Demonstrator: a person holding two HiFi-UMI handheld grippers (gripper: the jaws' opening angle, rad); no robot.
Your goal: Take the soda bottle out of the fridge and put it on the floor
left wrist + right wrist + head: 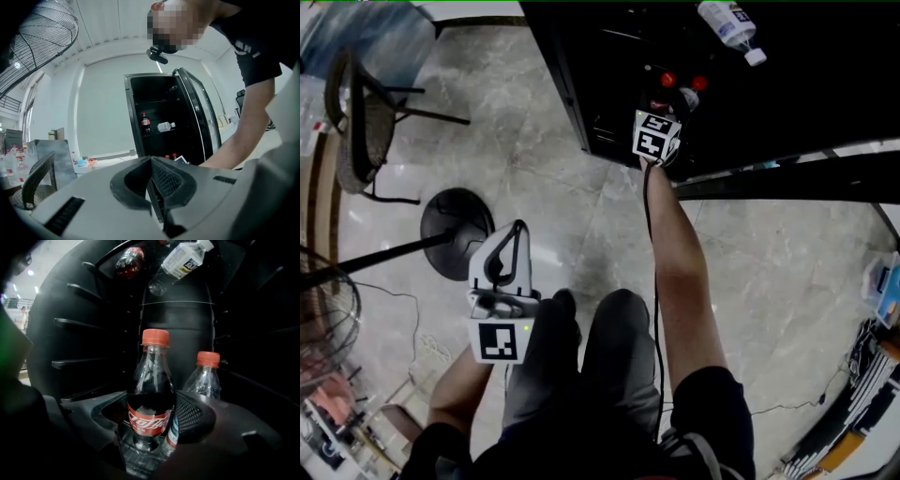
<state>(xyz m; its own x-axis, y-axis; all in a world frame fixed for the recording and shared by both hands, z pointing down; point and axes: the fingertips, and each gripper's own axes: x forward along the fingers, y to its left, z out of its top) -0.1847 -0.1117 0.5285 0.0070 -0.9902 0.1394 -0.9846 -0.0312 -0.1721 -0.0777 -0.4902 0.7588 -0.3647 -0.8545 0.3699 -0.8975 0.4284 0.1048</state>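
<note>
R tongs [149, 426] grip soda bottle [151, 390] in fridge [79, 338], L tongs [152, 180] closed.

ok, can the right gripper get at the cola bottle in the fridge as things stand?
Looks like yes. The fridge is open and the right gripper is inside, jaws standing either side of the cola bottle. The clear bottle sits behind the right jaw, seemingly out of the way. Contact: can't tell.
</note>
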